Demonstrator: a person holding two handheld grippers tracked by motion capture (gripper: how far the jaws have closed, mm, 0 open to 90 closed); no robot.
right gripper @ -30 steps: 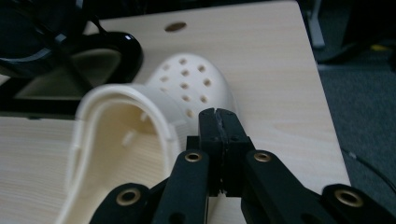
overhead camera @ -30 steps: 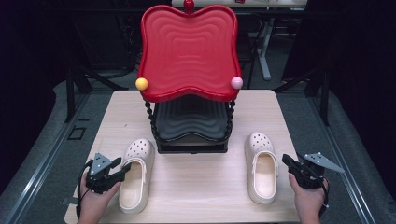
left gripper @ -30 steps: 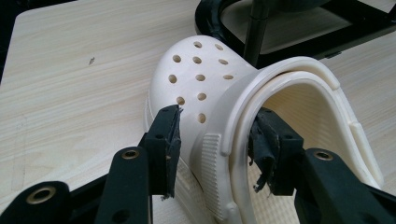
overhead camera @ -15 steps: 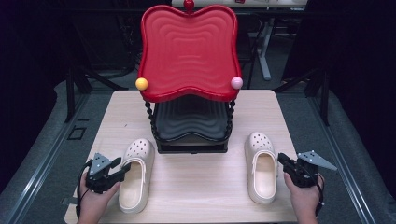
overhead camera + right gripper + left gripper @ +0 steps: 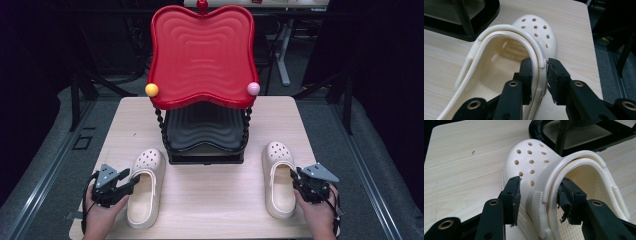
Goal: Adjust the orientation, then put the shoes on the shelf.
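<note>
- High view: two cream clogs lie on the counter in front of a two-tier rack (image 5: 202,125), red tray above, black tray below. The left gripper (image 5: 126,185) sits at the outer side of the left clog (image 5: 146,186), as it did a second ago. The right gripper (image 5: 296,179) has moved inward from beside the right clog (image 5: 278,178) and now meets its outer rim. I judge both grasps are being set before a lift, probably toward the rack.
- Left gripper view: the jaws stand part open, straddling the left clog's (image 5: 554,182) side wall. One jaw lies outside near the vent holes, the other inside the foot opening. Small gaps remain on both sides, so nothing is clamped yet, which the high view cannot tell. The rack's black base (image 5: 584,135) lies beyond the toe.
- Right gripper view: the jaws are nearly closed on the right clog's (image 5: 511,57) rim and folded strap, pressing it from inside and outside. This hold looks firm. The toe points away from the jaws.
</note>
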